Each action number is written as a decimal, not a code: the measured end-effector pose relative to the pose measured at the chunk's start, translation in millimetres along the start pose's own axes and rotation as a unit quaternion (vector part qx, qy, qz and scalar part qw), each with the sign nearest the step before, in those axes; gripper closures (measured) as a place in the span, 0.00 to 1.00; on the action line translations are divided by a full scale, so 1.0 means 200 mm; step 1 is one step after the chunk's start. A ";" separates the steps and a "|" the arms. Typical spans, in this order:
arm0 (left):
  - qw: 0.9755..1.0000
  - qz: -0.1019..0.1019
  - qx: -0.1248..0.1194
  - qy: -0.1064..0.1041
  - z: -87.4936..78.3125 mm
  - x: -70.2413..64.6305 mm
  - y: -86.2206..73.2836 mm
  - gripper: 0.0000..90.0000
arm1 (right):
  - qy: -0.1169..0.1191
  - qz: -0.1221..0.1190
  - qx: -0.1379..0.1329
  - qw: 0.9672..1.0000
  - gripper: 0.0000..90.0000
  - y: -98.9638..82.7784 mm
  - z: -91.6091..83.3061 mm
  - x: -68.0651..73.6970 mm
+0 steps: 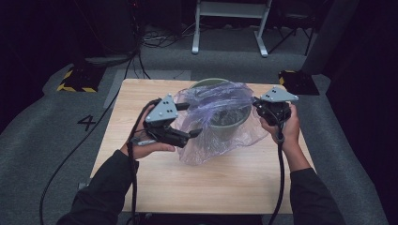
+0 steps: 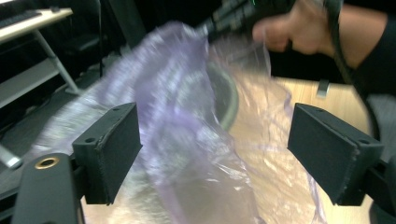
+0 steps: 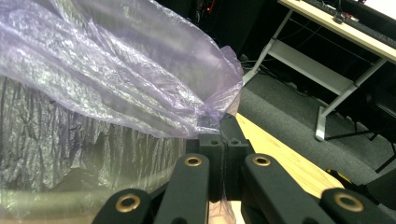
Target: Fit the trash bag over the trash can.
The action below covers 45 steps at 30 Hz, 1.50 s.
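Forearms at 6 o'clock | left tool (image 1: 190,119) spread, film between, unpinched | right tool (image 1: 256,107) pinching crinkly purple plastic bag (image 1: 211,119) at 3 o'clock | bag drapes round green bucket (image 1: 232,119), bench (image 1: 187,183) centre

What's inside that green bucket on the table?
A thin purple plastic bag lines the green bucket and spills over its rim. Through the film only crinkled plastic shows; the bucket's bottom is covered, so any contents cannot be seen.
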<state>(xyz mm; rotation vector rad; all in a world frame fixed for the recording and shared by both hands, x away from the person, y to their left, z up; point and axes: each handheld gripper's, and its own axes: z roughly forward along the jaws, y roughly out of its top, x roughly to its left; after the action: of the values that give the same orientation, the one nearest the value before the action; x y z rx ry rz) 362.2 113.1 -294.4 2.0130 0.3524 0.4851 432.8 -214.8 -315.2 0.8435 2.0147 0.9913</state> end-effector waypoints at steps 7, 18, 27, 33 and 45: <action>0.995 0.021 0.057 0.081 0.12 0.00 -0.06 0.41 | 0.010 0.011 -0.007 1.000 0.98 -0.01 -0.02 -0.02; 0.989 0.035 0.071 0.123 0.13 0.14 -0.10 0.91 | 0.021 0.002 -0.012 1.000 0.97 -0.04 -0.03 -0.03; 0.991 0.016 0.055 0.124 0.15 0.29 -0.11 1.00 | 0.010 0.019 -0.010 1.000 0.77 -0.03 0.00 -0.07; 0.991 0.002 0.044 0.124 0.14 0.35 -0.12 1.00 | -0.008 0.027 -0.001 1.000 0.65 -0.04 0.02 -0.09; 0.990 -0.092 0.024 0.106 0.20 0.51 -0.12 0.55 | 0.017 0.013 -0.005 1.000 1.00 0.01 0.07 -0.11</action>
<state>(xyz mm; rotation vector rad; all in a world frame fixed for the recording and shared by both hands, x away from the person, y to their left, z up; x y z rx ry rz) 469.7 138.8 -312.2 1.9560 0.6805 0.5808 457.0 -226.4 -312.6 0.8547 2.0303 1.0344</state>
